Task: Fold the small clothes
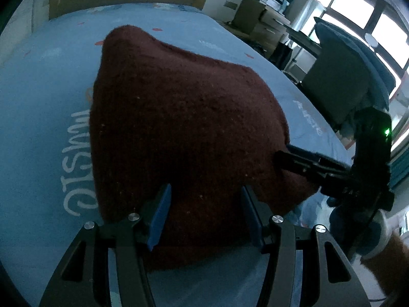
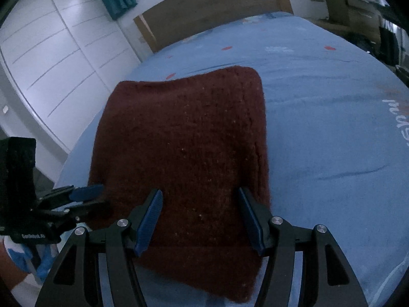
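A dark red knitted garment [image 1: 179, 115] [image 2: 184, 133] lies folded on the light blue bed sheet [image 1: 38, 102] [image 2: 332, 128]. My left gripper [image 1: 204, 192] hangs over its near part, blue pads apart, with cloth showing flat below them. In the right wrist view the left gripper [image 2: 102, 195] reaches the garment's left edge. My right gripper [image 2: 200, 204] is also open over the near part of the garment, close to its right edge. From the left wrist view the right gripper [image 1: 283, 153] sits at the cloth's right side. Neither pair of pads presses on the cloth.
A wooden headboard [image 2: 204, 7] stands at the bed's far end, white wardrobe doors [image 2: 51, 64] to the left. A dark chair [image 1: 340, 84], stacked boxes [image 1: 260, 18] and a window [image 1: 370, 12] are beyond the bed's right side. A gloved hand [image 1: 358, 230] holds the right gripper.
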Demonstrator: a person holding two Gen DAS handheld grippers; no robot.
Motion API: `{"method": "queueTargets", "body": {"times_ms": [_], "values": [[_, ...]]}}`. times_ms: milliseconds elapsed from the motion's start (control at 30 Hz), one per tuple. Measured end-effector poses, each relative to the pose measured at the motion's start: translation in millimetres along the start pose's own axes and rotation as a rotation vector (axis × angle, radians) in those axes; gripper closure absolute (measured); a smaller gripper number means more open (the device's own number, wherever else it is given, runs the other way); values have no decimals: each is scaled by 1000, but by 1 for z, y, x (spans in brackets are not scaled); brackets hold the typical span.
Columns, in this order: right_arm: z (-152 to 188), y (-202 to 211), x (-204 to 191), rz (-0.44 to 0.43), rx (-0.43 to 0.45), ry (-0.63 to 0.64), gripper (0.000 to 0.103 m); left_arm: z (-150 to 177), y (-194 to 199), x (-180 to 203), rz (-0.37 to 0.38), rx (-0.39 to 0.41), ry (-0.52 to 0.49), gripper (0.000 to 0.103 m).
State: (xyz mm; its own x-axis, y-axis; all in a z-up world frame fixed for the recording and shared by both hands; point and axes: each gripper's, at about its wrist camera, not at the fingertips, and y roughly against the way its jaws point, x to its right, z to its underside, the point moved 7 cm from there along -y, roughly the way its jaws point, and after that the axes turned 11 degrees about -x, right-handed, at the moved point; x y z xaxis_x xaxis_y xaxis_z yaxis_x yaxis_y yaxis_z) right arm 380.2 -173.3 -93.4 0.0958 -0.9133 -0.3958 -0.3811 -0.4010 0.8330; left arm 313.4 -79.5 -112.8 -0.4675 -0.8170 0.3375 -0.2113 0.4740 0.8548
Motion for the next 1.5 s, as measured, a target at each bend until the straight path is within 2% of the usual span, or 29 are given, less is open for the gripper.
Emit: {"method": "queueTargets", "body": {"times_ms": [200,367,500,700,867,1000,1267,1367,1500], "values": [[-1,-1,8,-20,-2,-40,40,-18,0,-1,-8,-12,27,54],[27,17,7,-35,6,-52,40,-13,5,1,-16,-9,5,54],[37,28,5,-43,-5,-64,40,-18,12,3,9,-10,31,53],[33,41,4,-51,-16,-57,40,-17,33,-3,43,9,60,53],[23,58,14,-54,19,-87,37,-21,52,-18,44,49,94,46],[10,50,25,-38,-1,-103,35,-32,55,-42,48,72,158,38],[12,-3,37,-216,-129,-194,27,-37,26,-77,156,20,274,36],[20,-19,43,-308,-161,-248,23,-34,11,-83,202,-4,292,25],[21,-22,45,-375,-151,-249,20,-30,-7,-91,333,-27,350,16]]}}
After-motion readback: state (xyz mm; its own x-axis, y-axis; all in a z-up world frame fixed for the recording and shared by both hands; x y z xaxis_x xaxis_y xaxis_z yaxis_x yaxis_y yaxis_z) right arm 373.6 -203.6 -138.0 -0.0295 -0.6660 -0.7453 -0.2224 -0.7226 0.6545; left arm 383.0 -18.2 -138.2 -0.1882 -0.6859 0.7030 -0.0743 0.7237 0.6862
